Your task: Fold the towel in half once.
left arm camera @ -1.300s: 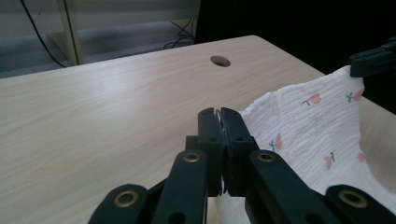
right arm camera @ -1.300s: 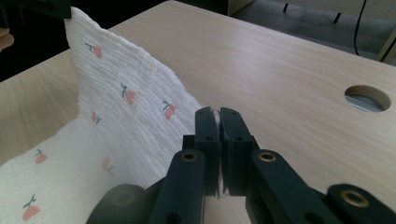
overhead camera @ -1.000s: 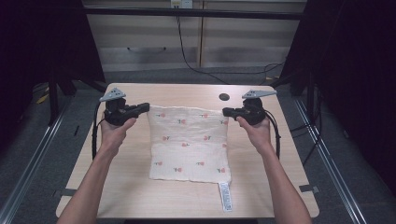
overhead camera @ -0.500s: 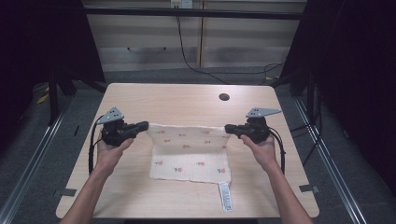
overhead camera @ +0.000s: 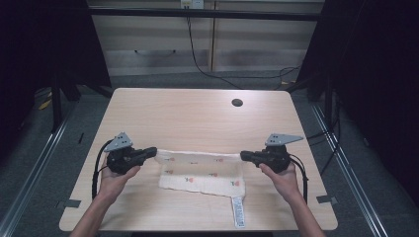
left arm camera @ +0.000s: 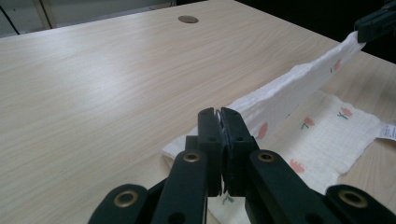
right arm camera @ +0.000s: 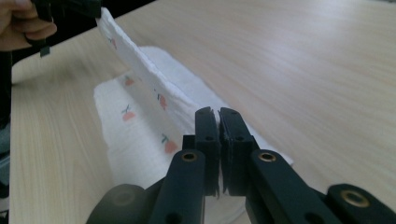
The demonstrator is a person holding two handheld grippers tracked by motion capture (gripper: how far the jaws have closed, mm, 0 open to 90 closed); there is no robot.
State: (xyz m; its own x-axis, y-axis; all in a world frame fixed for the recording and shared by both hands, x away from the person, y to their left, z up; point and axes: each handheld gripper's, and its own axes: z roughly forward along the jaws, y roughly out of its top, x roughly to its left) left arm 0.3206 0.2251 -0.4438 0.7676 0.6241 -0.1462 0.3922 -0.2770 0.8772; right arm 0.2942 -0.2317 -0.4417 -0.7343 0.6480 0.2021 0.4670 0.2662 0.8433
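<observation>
**Folding the printed cloth toward me**

Both pairs of jaws are clamped tight on the far corners of the white printed cloth (overhead camera: 202,173): my left gripper (overhead camera: 148,153) pinches one corner, my right gripper (overhead camera: 245,156) the other. Between them the lifted edge hangs taut above the table (overhead camera: 197,118), while the near half lies flat on the wood, its label (overhead camera: 238,212) trailing toward my side. I hold the edge stretched like this, I judge, so the upper layer comes down square over the lower one without wrinkling. In the left gripper view the raised hem (left arm camera: 299,81) runs straight to the other gripper. Pale wood grain, a round cable hole (overhead camera: 237,102) at the far side; beyond lie grey floor, dark drapes and cabinets.
</observation>
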